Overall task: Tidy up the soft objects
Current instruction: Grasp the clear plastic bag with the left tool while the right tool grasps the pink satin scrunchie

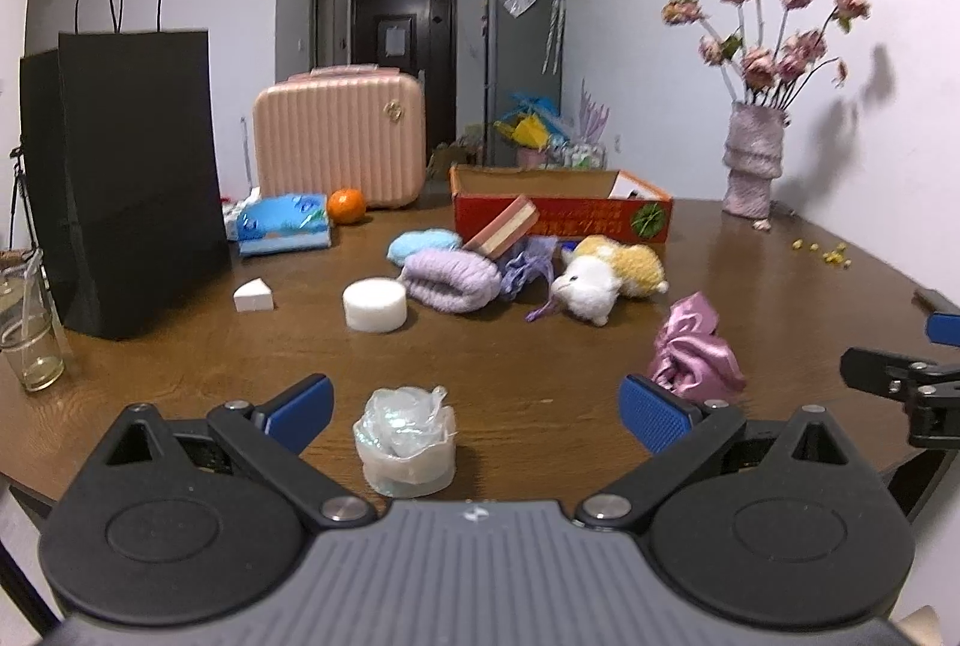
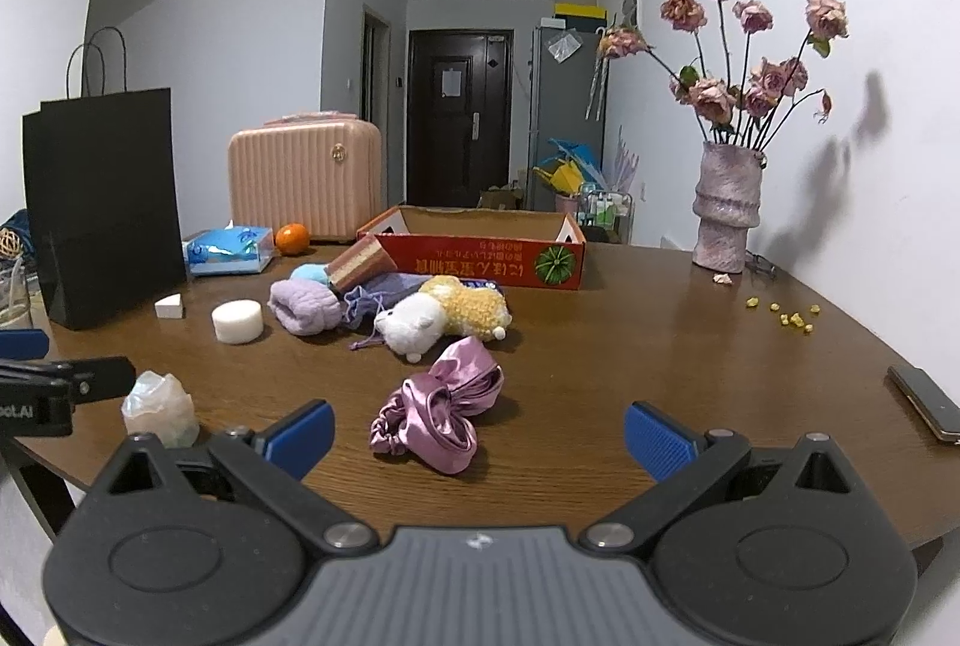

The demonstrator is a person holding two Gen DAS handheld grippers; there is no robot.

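On the brown table lie soft things: a clear crinkled plastic bundle (image 1: 405, 442) between the fingers of my open left gripper (image 1: 477, 415), touching neither. A pink satin scrunchie (image 2: 441, 409) lies just ahead of my open right gripper (image 2: 480, 433), slightly left of centre. Farther back sit a white and yellow plush toy (image 2: 441, 316), a lilac knit roll (image 2: 303, 310), a light blue puff (image 1: 423, 244), a purple pouch (image 1: 525, 268), a white round sponge (image 1: 375, 304) and a white wedge sponge (image 1: 253, 295). A red cardboard box (image 2: 480, 253) stands open behind them, a striped sponge block (image 1: 501, 226) leaning on it.
A black paper bag (image 1: 132, 178) stands at the left, with a glass (image 1: 30, 340) beside it. A pink case (image 1: 339, 139), a tissue pack (image 1: 282, 223) and an orange (image 1: 346, 205) stand at the back. A vase of dried flowers (image 2: 726, 208) and a phone (image 2: 927, 403) are at the right.
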